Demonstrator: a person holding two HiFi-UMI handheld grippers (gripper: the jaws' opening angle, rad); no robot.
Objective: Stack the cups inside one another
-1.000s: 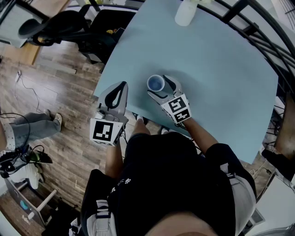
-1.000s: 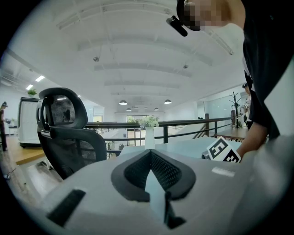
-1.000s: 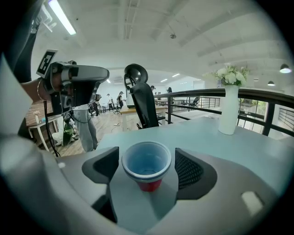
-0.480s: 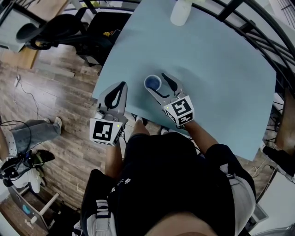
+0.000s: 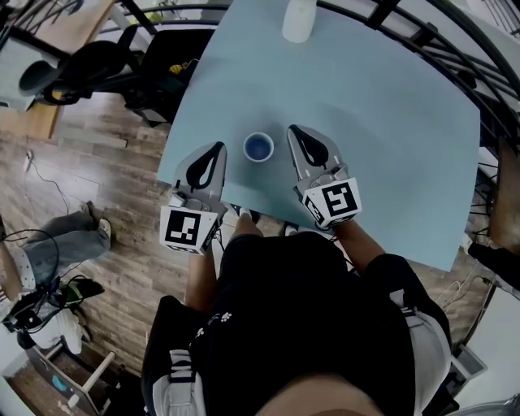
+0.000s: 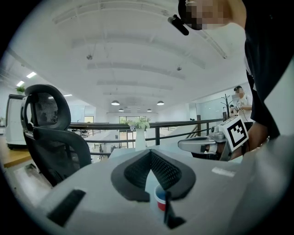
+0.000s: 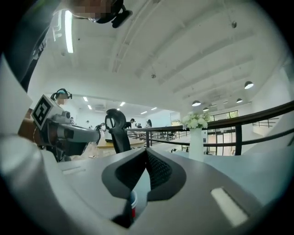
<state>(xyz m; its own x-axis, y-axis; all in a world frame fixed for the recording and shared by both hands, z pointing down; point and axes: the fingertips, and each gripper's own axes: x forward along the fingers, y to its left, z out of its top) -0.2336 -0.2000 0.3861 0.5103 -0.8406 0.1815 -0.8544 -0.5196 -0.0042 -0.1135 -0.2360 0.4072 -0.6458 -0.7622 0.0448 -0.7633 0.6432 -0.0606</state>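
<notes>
A cup (image 5: 258,147), blue inside with a white rim, stands upright on the pale blue table (image 5: 382,122) near its front edge. In the gripper views the cup's (image 6: 160,200) outside is red, and the cup (image 7: 132,204) shows low between each pair of jaws. My left gripper (image 5: 217,147) hangs left of the cup, shut and empty. My right gripper (image 5: 292,129) sits right of the cup, clear of it, with its jaws shut on nothing. From the left gripper view (image 6: 149,152) I see the right gripper (image 6: 204,145) across from it.
A white vase (image 5: 298,19) with flowers stands at the table's far edge. A black office chair (image 5: 97,57) is off the table's left corner. A black railing (image 5: 455,57) curves behind the table. The table's front edge runs just under both grippers.
My right gripper has let go of the cup, pulled away to the right and upward, and shut its jaws. The cup stays on the table. The left gripper has barely shifted.
</notes>
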